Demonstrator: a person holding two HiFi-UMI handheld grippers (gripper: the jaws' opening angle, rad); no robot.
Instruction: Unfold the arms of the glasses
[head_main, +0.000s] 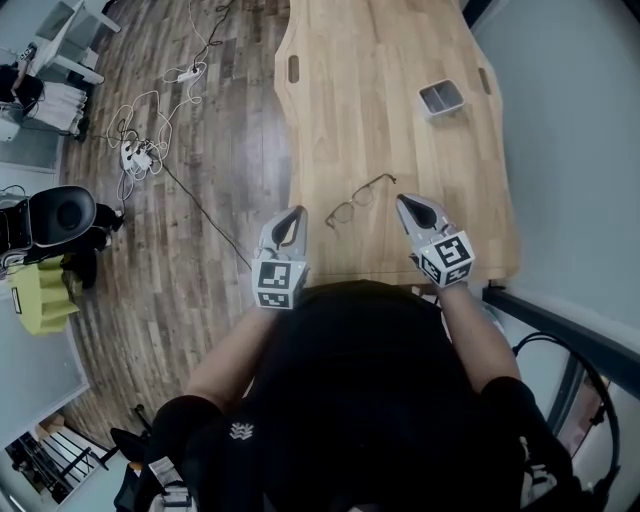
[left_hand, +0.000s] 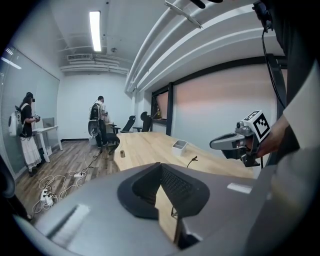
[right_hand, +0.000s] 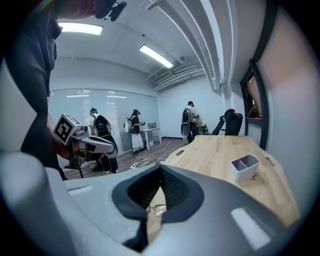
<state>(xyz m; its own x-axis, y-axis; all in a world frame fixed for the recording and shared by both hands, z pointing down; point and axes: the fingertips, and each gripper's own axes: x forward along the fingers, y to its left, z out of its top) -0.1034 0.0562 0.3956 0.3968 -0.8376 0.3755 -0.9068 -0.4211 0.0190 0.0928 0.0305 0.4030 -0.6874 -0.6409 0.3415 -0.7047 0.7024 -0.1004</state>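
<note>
**Item 1. Glasses (head_main: 360, 198).** Thin wire frame, lying flat on the wooden table (head_main: 380, 60), lower centre of the head view, in the gap between the two tongs and touching neither. One slender arm ran out from the frame toward the upper right. Whether the other arm was folded or swung out was too fine to tell. Through the right gripper's jaw notch a lens rim (right_hand: 156, 207) showed low in that view.

**Item 2. Left gripper (head_main: 297, 212).** Held at the lower left of the glasses, tip aimed toward them and tilted slightly down. Jaws pressed together at the tip, with nothing between them. Only bare table showed through the notch behind the pads.

**Item 3. Right gripper (head_main: 402, 201).** Held at the lower right of the glasses, mirroring the left. Jaws likewise met at the tip and carried nothing.

**Item 4. Divided tray (head_main: 441, 97).** Small, grey, upper right of the table, well apart from the glasses.

**Remarks.** The tongs flanked the glasses, probably so that either could reach one side of the frame. With both closed and empty, the layout suited an approach to a folded arm as well as a withdrawal once the arms were out.
</note>
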